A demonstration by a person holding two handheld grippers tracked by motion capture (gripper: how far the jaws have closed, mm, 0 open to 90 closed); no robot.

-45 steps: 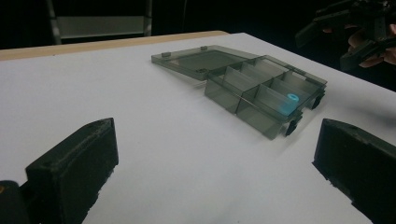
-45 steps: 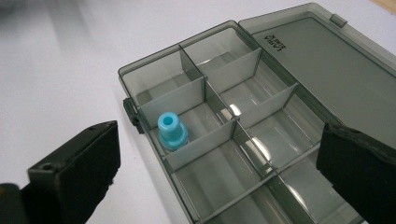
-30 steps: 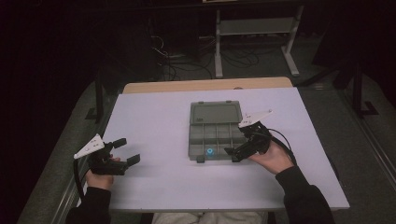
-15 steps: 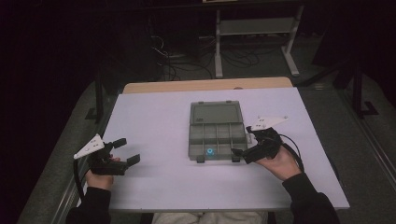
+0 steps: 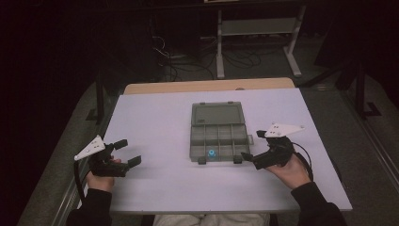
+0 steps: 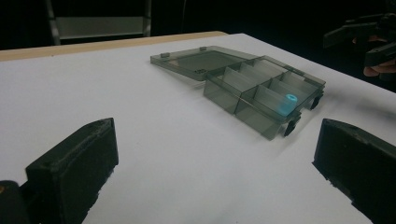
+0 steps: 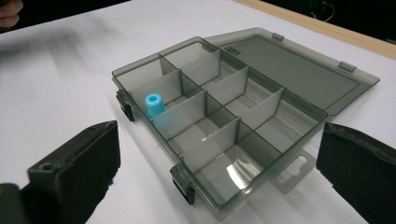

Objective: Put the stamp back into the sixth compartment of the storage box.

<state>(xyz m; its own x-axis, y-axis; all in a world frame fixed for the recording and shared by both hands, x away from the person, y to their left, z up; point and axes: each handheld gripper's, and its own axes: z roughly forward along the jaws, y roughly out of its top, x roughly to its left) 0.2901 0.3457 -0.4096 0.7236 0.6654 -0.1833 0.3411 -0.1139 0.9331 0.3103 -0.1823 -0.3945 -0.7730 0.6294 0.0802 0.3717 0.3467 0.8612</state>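
The right tongs (image 5: pixel 251 153) sit just beside the near right corner of the compartment box (image 5: pixel 219 134), jaws apart and empty, while the left tongs (image 5: pixel 126 151) rest well away at the left side of the desk (image 5: pixel 160 188), jaws likewise spread with nothing between them. The smoky see-through box lies in the middle of the desk with its lid (image 7: pixel 299 74) folded flat back on the far side. A small blue cap-like piece (image 7: pixel 154 104) stands upright in a compartment of the near row, second from the left as the high view shows it; the other compartments look empty, though the tinted walls make that hard to swear to. By my reading the piece is already placed and the release made, so what is left is probably swinging the lid over and snapping the two front latches (image 7: pixel 183 184), which stand undone. The desk is a plain white sheet over a wooden top whose far edge (image 5: pixel 207 86) shows, otherwise bare. The room behind is dark, with a metal stand (image 5: pixel 256 33) and tangled cables (image 5: pixel 183 59) on the floor.
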